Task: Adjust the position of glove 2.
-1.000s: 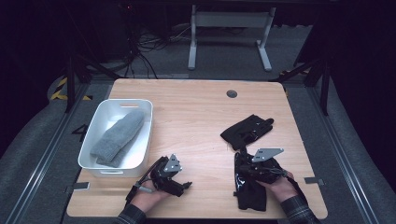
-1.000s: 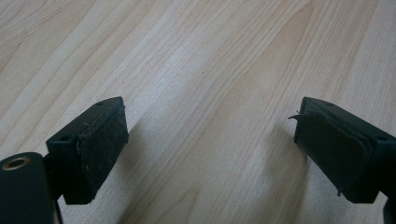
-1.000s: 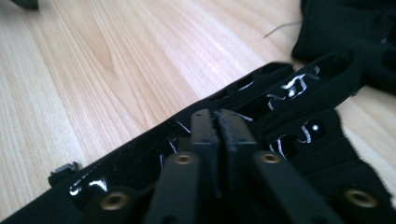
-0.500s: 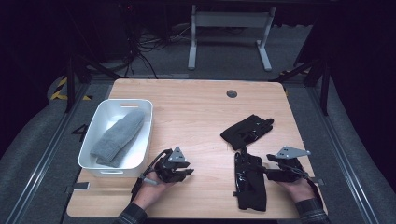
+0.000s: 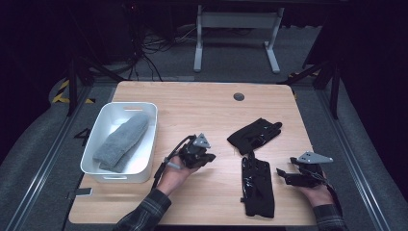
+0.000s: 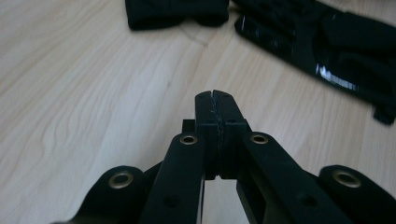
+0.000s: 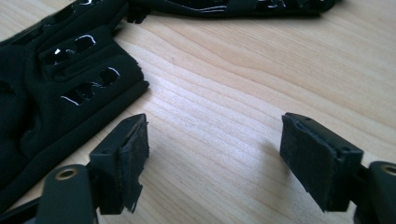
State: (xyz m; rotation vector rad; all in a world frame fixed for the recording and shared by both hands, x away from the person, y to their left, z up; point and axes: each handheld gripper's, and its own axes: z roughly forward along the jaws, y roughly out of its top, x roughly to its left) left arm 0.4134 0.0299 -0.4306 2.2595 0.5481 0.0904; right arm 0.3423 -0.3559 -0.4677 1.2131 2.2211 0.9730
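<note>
My left gripper hangs over the middle of the counter, its fingers clenched together with nothing between them. My right gripper sits near the counter's right edge; its fingers have just been opening, now stand released and wide apart, and bare wood lies between them. The flat glove lies just beside the right gripper, toward my left. The second glove lies crumpled beyond it. A white bin holding a grey sock stands at the left.
</note>
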